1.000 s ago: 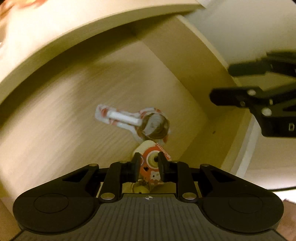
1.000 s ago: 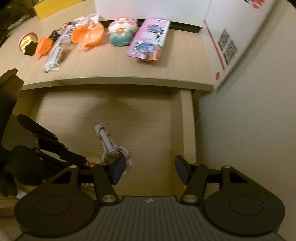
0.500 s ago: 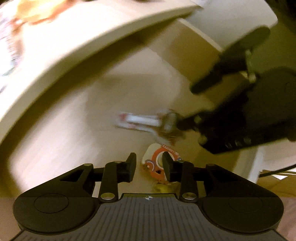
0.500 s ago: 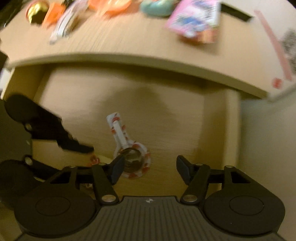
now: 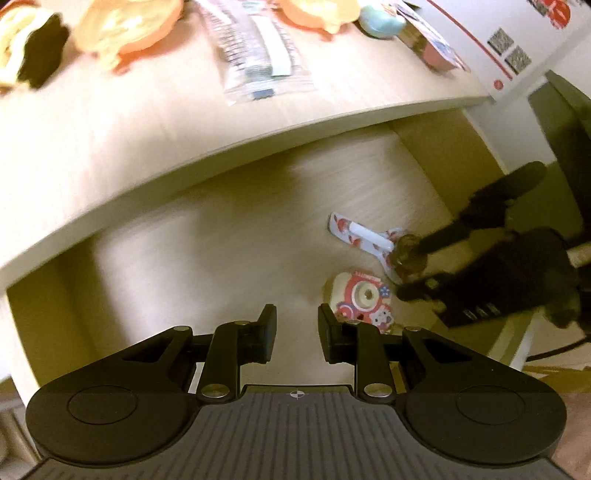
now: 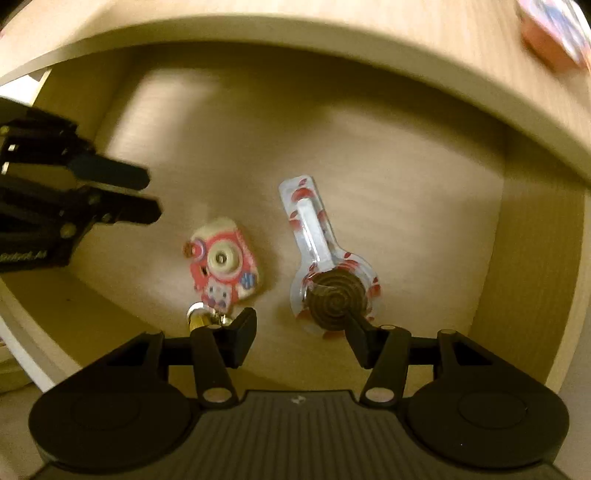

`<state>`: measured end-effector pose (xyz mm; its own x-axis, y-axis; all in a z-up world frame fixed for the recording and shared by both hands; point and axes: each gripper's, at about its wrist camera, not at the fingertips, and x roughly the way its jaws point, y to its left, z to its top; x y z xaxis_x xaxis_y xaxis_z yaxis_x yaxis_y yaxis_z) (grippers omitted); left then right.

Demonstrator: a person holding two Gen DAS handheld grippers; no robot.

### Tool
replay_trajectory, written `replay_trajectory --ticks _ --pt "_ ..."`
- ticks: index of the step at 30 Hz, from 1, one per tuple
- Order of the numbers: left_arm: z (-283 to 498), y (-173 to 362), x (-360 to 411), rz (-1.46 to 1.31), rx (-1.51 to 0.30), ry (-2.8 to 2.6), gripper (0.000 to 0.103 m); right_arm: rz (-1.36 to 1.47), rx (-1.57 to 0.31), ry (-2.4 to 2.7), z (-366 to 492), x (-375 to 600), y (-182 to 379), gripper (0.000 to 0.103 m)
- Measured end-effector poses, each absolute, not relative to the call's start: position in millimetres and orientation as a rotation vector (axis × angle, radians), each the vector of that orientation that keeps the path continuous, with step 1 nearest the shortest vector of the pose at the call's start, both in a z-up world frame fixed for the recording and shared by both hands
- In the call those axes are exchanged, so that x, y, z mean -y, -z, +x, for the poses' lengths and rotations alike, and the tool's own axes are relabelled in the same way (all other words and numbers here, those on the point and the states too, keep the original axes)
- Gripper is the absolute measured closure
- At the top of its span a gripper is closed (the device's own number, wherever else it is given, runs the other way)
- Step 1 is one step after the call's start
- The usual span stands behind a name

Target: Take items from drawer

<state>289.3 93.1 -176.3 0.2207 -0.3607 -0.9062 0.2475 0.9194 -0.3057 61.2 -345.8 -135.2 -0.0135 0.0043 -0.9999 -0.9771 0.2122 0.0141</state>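
The open wooden drawer holds two items. One is a wrapped lollipop with a brown spiral head and a white stick pointing towards the back. The other is a pink camera-shaped keychain lying to its left. My right gripper is open low in the drawer, and the lollipop head lies between its fingers, close to the right one. My left gripper is open and holds nothing. It hovers left of the keychain, which lies flat on the drawer floor.
The tabletop overhangs the back of the drawer. It carries orange toys, a clear packet, a teal toy and a white box. The drawer's right wall stands close to my right gripper.
My left gripper let go of the keychain, opened and drew back to the left. My right gripper dropped into the drawer and now straddles the lollipop head.
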Motion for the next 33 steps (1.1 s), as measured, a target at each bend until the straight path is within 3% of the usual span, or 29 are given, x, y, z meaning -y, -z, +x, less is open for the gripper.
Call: replay_trajectory --ticks 5,8,12,23,27,33 --pt "283 177 -93 -0.131 -1.289 0.425 0.076 -0.842 -1.354 -1.127 64 323 133 0.057" --pt "278 175 -95 -0.139 -1.291 0.438 0.076 -0.852 -1.262 -1.175 62 322 117 0.056" --pt "274 174 -89 -0.137 -1.291 0.491 0.076 -1.034 -1.147 -1.175 61 337 114 0.033" --pt "288 193 -46 -0.090 -1.369 0.606 0.077 -1.067 -1.214 -1.088 67 368 156 0.033" --pt "301 193 -54 -0.099 -1.318 0.510 0.083 -1.003 -1.223 -1.053 73 377 157 0.033" --pt "300 181 -64 -0.012 -1.223 0.412 0.081 -0.930 -1.218 -1.050 72 385 160 0.033"
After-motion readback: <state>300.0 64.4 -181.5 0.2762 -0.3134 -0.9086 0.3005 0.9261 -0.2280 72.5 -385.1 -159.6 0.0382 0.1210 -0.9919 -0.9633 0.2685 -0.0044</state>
